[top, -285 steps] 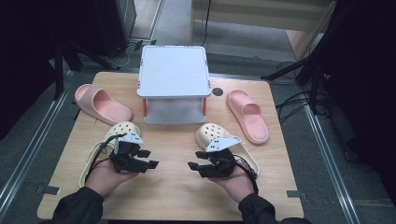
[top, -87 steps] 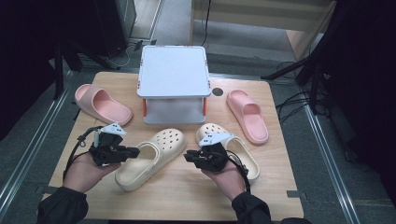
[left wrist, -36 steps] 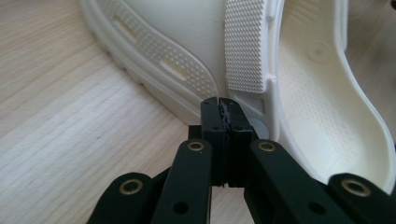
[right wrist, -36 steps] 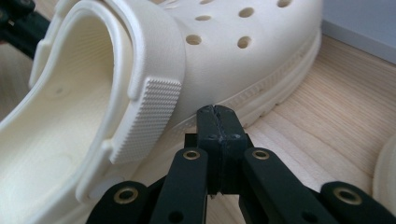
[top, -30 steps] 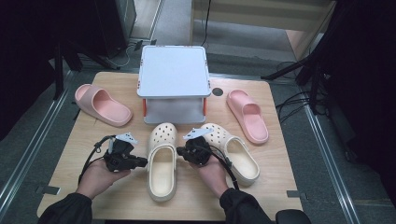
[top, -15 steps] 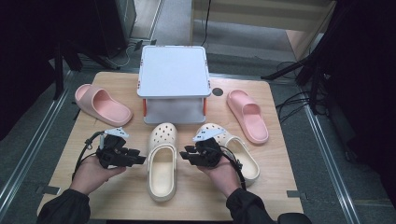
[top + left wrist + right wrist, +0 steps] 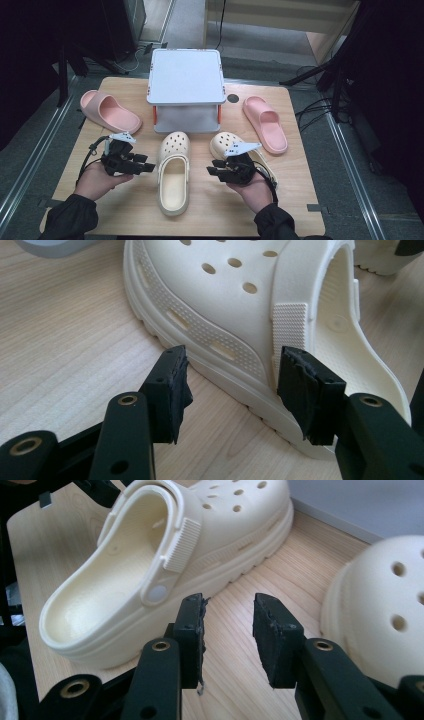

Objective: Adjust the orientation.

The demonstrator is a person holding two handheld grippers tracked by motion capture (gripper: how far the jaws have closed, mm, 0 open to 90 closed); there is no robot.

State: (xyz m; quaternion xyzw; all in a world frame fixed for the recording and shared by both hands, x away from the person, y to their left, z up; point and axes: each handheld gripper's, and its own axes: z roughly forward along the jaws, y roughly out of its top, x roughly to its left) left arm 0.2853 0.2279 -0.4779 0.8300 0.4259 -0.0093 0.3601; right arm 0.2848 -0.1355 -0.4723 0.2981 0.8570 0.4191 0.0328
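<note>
Having just opened both sets of jaws, nothing gripped, I see the cream clog (image 7: 173, 176) free mid-worktop between left gripper (image 7: 148, 167) and right gripper (image 7: 212, 171), whose near pad could nudge it askew.

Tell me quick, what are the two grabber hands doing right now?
Left gripper: open, just let go of the cream perforated foam clog.
Right gripper: open, holding nothing.
</note>
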